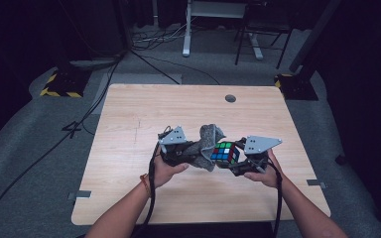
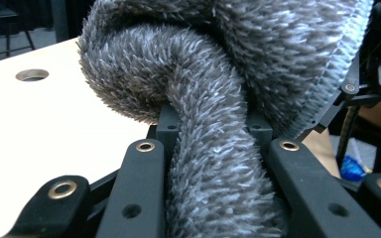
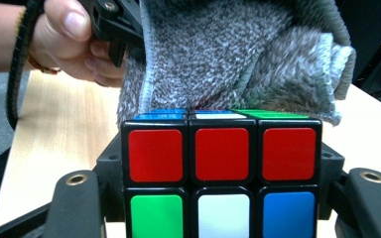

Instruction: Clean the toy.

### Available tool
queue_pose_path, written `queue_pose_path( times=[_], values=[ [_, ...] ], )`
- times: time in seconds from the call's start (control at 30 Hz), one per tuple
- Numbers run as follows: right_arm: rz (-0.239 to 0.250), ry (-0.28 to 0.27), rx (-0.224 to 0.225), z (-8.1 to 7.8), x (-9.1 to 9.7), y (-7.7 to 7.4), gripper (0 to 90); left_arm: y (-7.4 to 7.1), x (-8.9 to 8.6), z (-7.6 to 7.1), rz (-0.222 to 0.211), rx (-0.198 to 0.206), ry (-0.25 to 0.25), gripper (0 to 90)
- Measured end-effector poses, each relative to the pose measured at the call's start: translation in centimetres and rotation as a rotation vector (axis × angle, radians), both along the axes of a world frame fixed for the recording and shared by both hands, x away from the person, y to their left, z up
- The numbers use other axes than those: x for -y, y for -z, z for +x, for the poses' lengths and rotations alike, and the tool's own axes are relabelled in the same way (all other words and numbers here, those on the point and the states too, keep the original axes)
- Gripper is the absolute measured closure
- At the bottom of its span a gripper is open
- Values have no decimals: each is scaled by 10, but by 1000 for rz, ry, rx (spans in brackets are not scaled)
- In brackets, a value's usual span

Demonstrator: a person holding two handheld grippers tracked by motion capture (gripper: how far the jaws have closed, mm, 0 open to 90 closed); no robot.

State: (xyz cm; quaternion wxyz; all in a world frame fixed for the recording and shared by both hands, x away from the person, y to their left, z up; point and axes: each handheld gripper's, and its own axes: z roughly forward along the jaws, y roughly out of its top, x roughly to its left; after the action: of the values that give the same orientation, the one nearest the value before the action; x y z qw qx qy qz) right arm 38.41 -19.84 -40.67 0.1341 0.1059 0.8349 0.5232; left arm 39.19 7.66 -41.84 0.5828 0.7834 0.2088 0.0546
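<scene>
- Nearest the lens in the right gripper view, a black-framed puzzle cube with coloured square stickers (image 3: pixel 222 173) sat clamped between the jaws of the right tool (image 3: pixel 222 208), a row of three red squares on the face toward the lens and green, white and blue squares below it.
- A grey, fluffy microfibre cloth with a stitched hem (image 3: pixel 238 54) hung just behind the cube and touched its top edge.
- In the left gripper view, the left tool (image 2: pixel 213 163) was clamped on a bunched fold of the cloth (image 2: pixel 213 124), which ran up between the two black jaws and spread out above them.
- From the high view, both tools met just above the middle of the light wooden table (image 1: pixel 129 114): the left tool (image 1: pixel 191 154) held the cloth (image 1: pixel 207 141), and the right tool (image 1: pixel 232 159) held the cube (image 1: pixel 224 153) against the cloth's lower right side.
- The person's left hand (image 1: pixel 164 171) and right hand (image 1: pixel 262 173) gripped the tool bodies, each with a black cable trailing back along the forearm.
- A small round hole (image 1: pixel 230 98) sat near the table's far edge.
</scene>
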Motion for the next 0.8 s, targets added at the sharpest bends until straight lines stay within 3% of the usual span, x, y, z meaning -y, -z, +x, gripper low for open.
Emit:
queue_pose_path(
  times=[0.2, 0.33, 0.43, 0.53, 0.8],
  values=[
    [31, 3, 14, -1, -1, -2, 335, 6, 7, 0, 70, 2, 0, 706],
    [56, -3, 22, -3, -1, -4, 335, 17, 23, -4, 118, -5, 40, 705],
    [65, -3, 24, -3, 1, -5, 335, 22, 28, -5, 128, -17, 62, 705],
    [80, -2, 17, -3, 3, -7, 335, 32, 41, -10, 174, -14, 104, 705],
    [94, 24, 12, 0, 8, -6, 335, 37, 50, -13, 178, -25, 125, 705]
  ],
)
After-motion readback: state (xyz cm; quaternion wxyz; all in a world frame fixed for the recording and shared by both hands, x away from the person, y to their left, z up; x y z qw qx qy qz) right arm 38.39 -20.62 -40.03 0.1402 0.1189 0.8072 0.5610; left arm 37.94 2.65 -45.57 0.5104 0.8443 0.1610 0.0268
